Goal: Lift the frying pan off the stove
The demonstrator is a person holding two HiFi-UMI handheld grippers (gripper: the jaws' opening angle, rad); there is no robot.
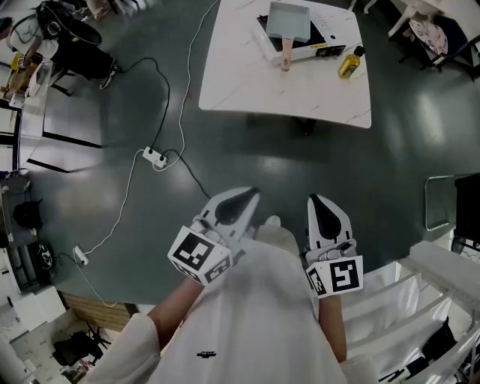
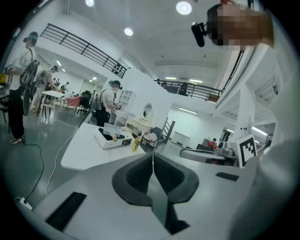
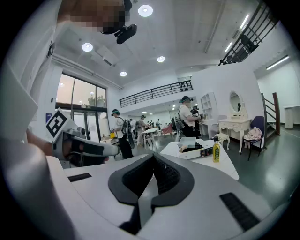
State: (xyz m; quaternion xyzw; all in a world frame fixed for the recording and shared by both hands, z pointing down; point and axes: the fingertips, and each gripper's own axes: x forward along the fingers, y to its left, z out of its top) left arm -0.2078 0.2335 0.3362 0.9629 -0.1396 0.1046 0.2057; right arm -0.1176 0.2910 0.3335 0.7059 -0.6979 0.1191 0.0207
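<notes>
Shirt nearest, with both grippers held just ahead of it. Left gripper: jaws pressed together, nothing between them. Right gripper: same, closed and empty. Both aim across open floor toward the table and are well apart from it.

Pan sits on the stove at the table's far side, right of centre. Its wooden handle sticks out past the stove's near edge toward the table's middle. Bottle stands just beside the stove's near right corner, close to the table's right edge. Power strip lies on the floor off the table's left edge.

My read: lift not started, this is the approach. Next move: walk up to the table's near edge, open one gripper, line it up on the handle, close, then raise straight up. Keep clear of the bottle.
</notes>
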